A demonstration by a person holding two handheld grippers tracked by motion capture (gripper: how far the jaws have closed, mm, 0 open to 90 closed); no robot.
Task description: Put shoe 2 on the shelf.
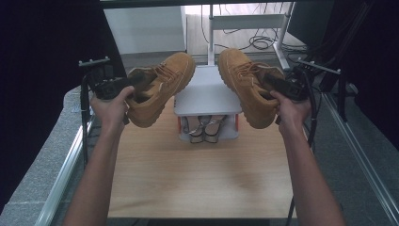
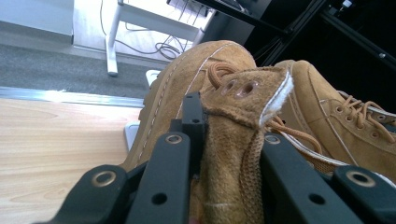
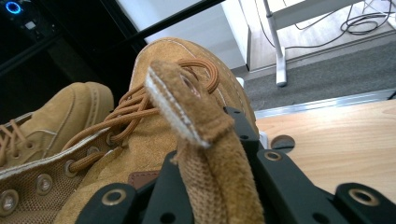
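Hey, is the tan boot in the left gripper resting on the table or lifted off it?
Lifted. The left boot hangs tilted in the left gripper, toe up, above the wooden table.

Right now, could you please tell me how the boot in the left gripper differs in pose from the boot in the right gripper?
The left boot is on the left of the high view, toe pointing up and rightward; the right boot is on the right, toe pointing up and leftward. The left boot's toe hangs beside the white rack, while the right boot's overlaps its far edge. Both are tan lace-up boots, off the table, clamped at the heel collar.
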